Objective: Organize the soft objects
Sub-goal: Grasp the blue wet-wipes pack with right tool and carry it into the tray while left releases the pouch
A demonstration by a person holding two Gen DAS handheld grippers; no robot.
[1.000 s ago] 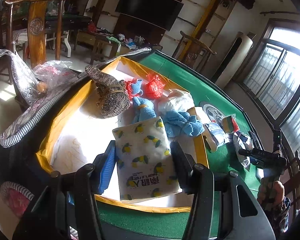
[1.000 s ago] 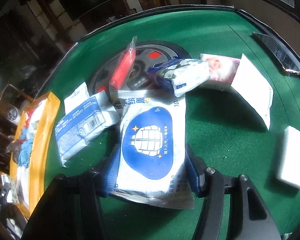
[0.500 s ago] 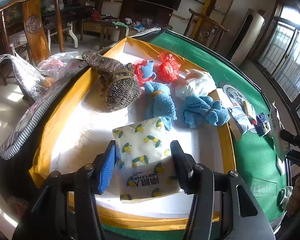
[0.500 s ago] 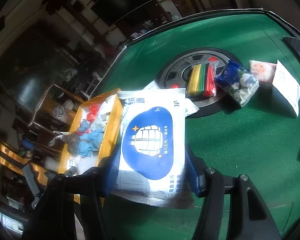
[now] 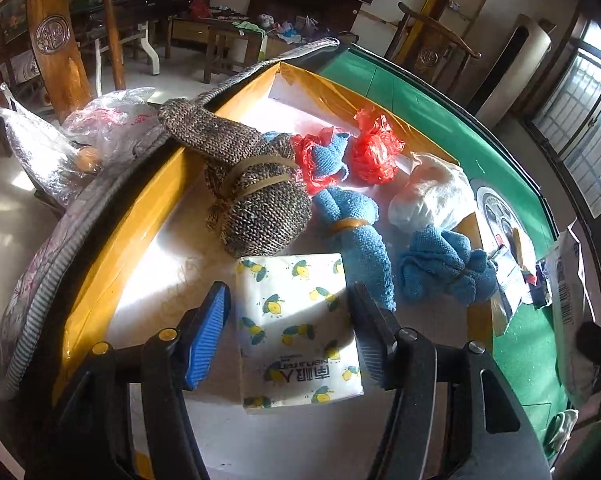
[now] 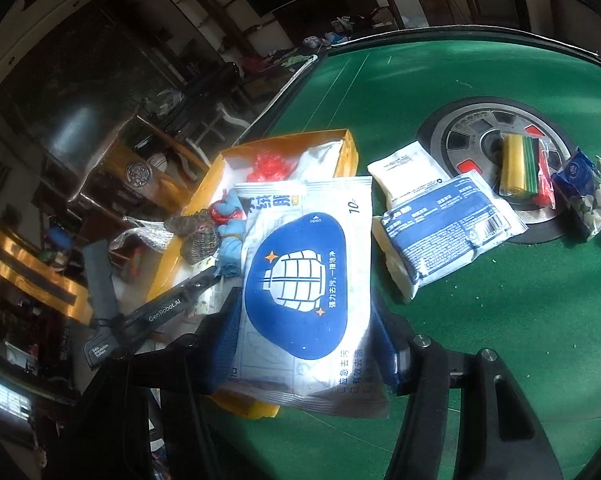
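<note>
The lemon-print tissue pack (image 5: 296,328) lies on the white floor of the yellow-walled box (image 5: 140,216). My left gripper (image 5: 288,292) straddles it with jaws opening, and a gap shows beside the blue left pad. Farther in the box are a knitted pouch (image 5: 256,204), blue towel rolls (image 5: 356,232), red plastic wads (image 5: 374,152) and a white bundle (image 5: 432,192). My right gripper (image 6: 304,304) is shut on a white wipes pack with a blue oval (image 6: 304,280). It holds the pack in the air at the near edge of the box (image 6: 348,152).
On the green felt table (image 6: 500,320) lie a blue-and-white pack (image 6: 444,224), a white pack (image 6: 408,168) and a coloured sponge pack (image 6: 520,168) on the round hub (image 6: 472,132). A wooden chair (image 5: 56,48) and plastic bags (image 5: 100,120) stand left of the box.
The left gripper moved deeper over the box and its jaws widened off the lemon pack, which now rests on the floor. The right gripper carried the wipes pack leftward to the box.
</note>
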